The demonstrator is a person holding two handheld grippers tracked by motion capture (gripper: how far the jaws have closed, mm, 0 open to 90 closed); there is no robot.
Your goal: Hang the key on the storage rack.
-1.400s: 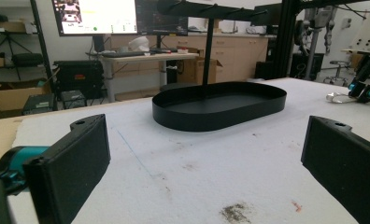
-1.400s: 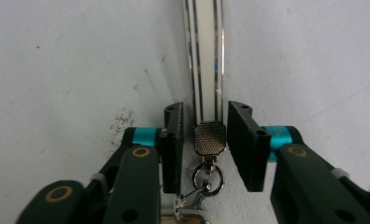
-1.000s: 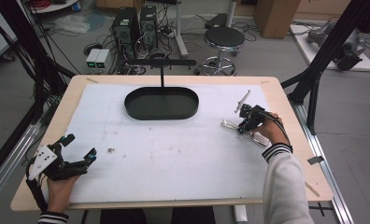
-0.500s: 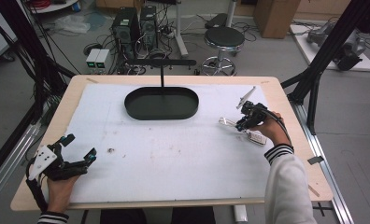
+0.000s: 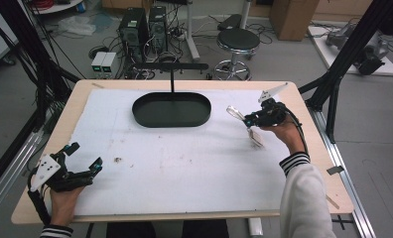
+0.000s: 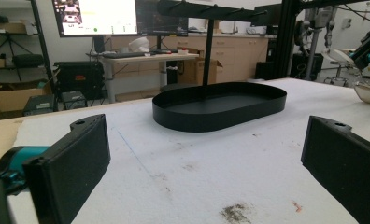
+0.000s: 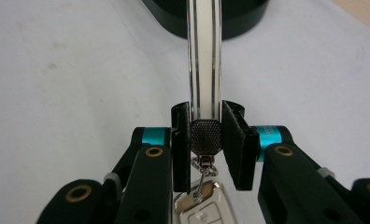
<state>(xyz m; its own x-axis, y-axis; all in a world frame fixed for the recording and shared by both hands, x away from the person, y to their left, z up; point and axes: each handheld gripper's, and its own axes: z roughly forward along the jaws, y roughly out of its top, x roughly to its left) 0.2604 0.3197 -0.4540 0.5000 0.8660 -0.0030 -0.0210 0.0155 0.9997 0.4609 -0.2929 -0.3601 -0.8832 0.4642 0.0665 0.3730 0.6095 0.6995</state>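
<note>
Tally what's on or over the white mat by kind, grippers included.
Grippers: 2, left gripper and right gripper
Black oval tray with stand: 1
Clear strap with key fob: 1
Total: 4

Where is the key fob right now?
In the high view the key fob hangs on the right side, just above the white mat, below the right gripper, whose fingers clamp its strap, right of the black tray.

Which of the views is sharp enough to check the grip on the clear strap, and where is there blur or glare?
Right gripper view: the clear plastic strap and its metal mesh clasp are sharp between the black jaws, the hanging white key fob blurs. High view: soft, the right gripper small. Left gripper view: the black oval tray is sharp, the jaws soft, the monitor glares.
</note>
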